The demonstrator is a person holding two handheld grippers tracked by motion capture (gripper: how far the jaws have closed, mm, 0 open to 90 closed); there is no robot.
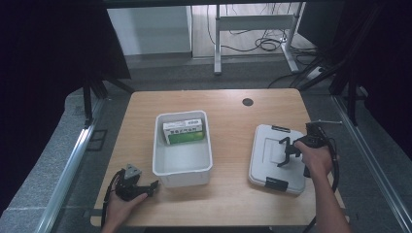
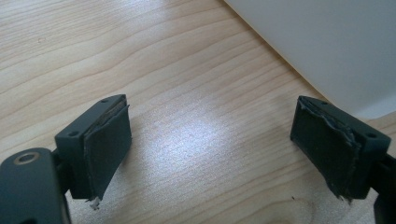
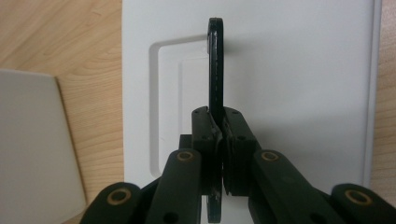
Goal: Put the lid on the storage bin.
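The right hand-held gripper point(image 3: 219, 135) is clenched on the upright black handle point(image 3: 215, 70) of the lid point(image 1: 277, 153), which lies on the table point(image 1: 233, 116) well right of the bin point(image 1: 182, 148); the left hand-held gripper point(image 2: 210, 140), released, rests nearer the bin.

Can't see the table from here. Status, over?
Right gripper shut on lid handle; lid flat on table. Left gripper open, beside bin. Green box in bin. Nothing in the way.
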